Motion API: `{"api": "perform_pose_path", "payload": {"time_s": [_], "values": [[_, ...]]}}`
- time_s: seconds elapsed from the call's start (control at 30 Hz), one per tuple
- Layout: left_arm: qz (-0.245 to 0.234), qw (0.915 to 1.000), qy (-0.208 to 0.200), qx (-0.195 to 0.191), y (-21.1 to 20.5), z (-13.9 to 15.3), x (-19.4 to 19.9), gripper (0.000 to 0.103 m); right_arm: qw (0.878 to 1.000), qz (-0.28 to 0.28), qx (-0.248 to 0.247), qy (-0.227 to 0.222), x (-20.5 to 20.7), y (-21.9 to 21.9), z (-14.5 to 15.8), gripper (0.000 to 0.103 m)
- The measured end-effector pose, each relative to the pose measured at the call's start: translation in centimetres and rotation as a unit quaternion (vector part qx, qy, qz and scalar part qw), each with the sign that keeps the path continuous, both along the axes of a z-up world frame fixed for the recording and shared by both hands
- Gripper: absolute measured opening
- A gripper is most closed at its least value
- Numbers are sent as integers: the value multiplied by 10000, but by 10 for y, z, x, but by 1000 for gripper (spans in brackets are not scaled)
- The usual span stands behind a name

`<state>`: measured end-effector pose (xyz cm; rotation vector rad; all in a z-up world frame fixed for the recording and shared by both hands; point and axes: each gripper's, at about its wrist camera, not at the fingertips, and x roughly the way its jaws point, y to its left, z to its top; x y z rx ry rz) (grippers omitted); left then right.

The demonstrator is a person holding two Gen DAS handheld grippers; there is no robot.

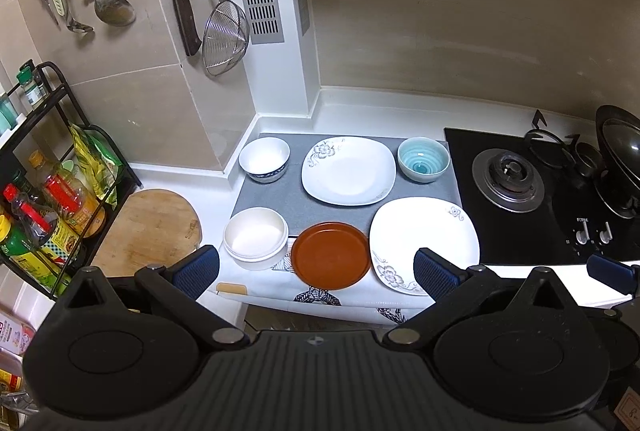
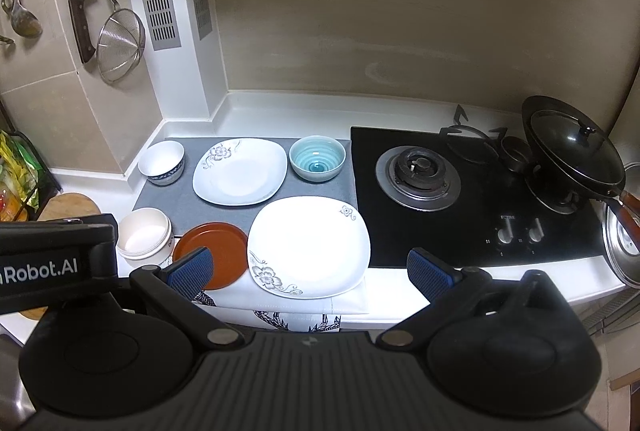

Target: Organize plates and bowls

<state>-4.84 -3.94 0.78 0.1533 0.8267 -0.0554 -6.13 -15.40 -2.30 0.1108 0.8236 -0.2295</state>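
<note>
Nothing was stacked yet; I judged I was at the very start. The near white plate [image 2: 308, 245] lay at the centre of my right view, the far white plate [image 2: 240, 171] above it. The brown plate [image 1: 330, 255] sat at lower centre of my left view, the cream bowl [image 1: 256, 239] to its left, the white bowl [image 1: 264, 159] and blue bowl [image 1: 423, 159] higher. My left gripper [image 1: 316, 273] and right gripper [image 2: 308, 271] hung wide apart, empty. Next, probably pinching one plate's rim

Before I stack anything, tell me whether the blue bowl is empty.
Empty. Both wrist views look into the blue bowl and show only its bare spiral-glazed bottom.
</note>
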Motion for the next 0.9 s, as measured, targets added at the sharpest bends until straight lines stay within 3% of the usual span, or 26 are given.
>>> {"api": "perform_pose_path", "payload": {"time_s": [0.37, 0.9], "values": [[-31, 9999, -139, 3, -5, 1, -1, 103, 10000, -23, -50, -65, -1, -2, 3, 103], [-102, 9999, 12, -32, 4, -11, 23, 103, 9999, 1, -57, 121, 25, 10, -2, 103]]}}
